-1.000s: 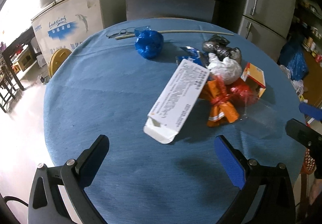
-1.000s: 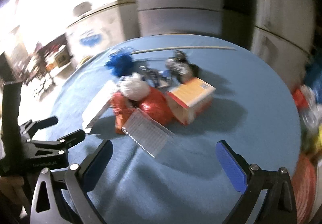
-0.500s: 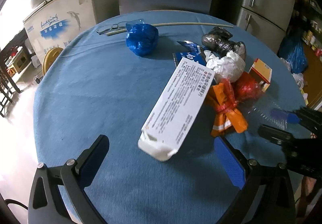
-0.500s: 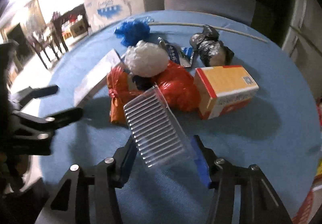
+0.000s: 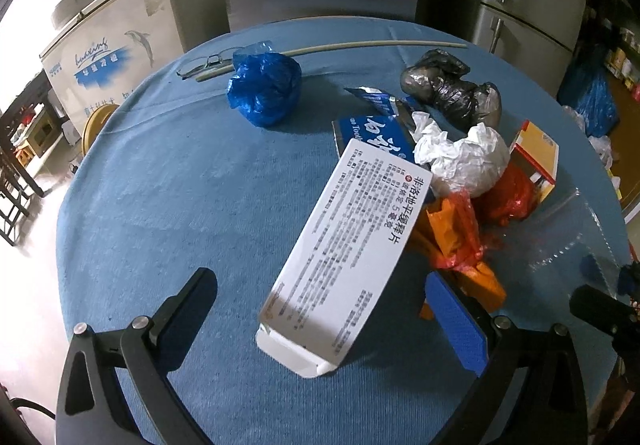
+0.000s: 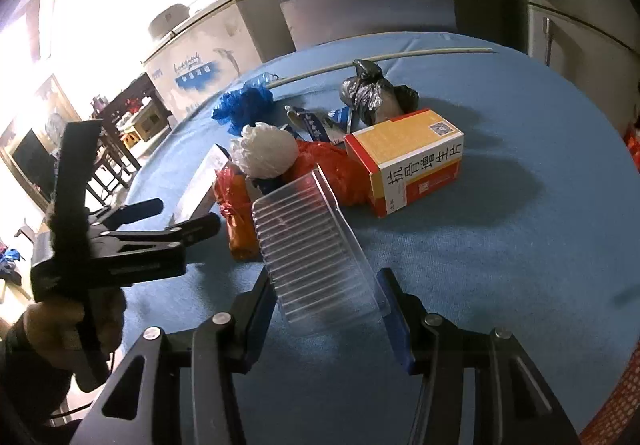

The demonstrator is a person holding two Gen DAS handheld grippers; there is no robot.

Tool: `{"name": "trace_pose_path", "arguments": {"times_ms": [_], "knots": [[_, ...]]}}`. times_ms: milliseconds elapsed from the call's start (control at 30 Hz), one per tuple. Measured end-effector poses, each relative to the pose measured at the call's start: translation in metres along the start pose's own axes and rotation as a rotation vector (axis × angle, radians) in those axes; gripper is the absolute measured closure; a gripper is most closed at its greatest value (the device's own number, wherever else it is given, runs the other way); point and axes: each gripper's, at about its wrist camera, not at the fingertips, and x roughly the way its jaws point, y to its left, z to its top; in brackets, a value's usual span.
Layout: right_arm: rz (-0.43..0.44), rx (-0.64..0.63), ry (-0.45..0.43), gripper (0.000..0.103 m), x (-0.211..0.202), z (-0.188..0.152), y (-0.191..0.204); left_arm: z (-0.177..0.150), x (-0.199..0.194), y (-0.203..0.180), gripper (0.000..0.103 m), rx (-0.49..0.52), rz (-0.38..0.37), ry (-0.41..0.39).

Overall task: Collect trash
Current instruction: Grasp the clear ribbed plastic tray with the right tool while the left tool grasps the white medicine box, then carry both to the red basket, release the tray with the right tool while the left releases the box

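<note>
A clear ridged tray [image 6: 320,245] is pinched by the right gripper [image 6: 328,309] above the tabletop [image 6: 500,245]; in the left view it is barely discernible. The left gripper [image 5: 320,309] is spread around a white carton [image 5: 344,261], whose far end is hidden among bags.

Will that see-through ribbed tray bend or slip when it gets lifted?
The tray looks like thin clear plastic, so it is probably light and may flex where the right gripper squeezes it. Its ribs likely stiffen it somewhat. The glossy surface could slide between the jaws.
</note>
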Motion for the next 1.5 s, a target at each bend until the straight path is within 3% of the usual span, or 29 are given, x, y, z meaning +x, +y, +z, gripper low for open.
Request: {"name": "trace_pose_path", "arguments": {"times_ms": [133,267,400,800,1133,1500], "knots": [[0.010,0.022,0.000,0.049,0.001,-0.003,-0.003,0.001,0.007,-0.001,0.001,-0.003,0.000,0.012],[0.017,0.041,-0.002,0.049,0.000,-0.004,-0.006,0.001,0.019,-0.003,0.035,0.006,-0.018,0.063],[0.023,0.050,0.000,0.049,0.001,-0.004,-0.007,0.003,0.017,-0.003,0.050,0.011,-0.019,0.052],[0.027,0.064,-0.023,0.049,-0.004,-0.005,-0.007,-0.002,0.010,-0.006,0.054,0.011,-0.012,0.055],[0.042,0.106,-0.075,0.049,-0.022,-0.007,-0.011,-0.003,-0.030,-0.008,0.054,-0.003,-0.013,-0.033],[-0.005,0.225,-0.181,0.049,-0.068,-0.025,-0.051,-0.005,-0.068,-0.052,0.054,0.099,-0.064,-0.094]]}}
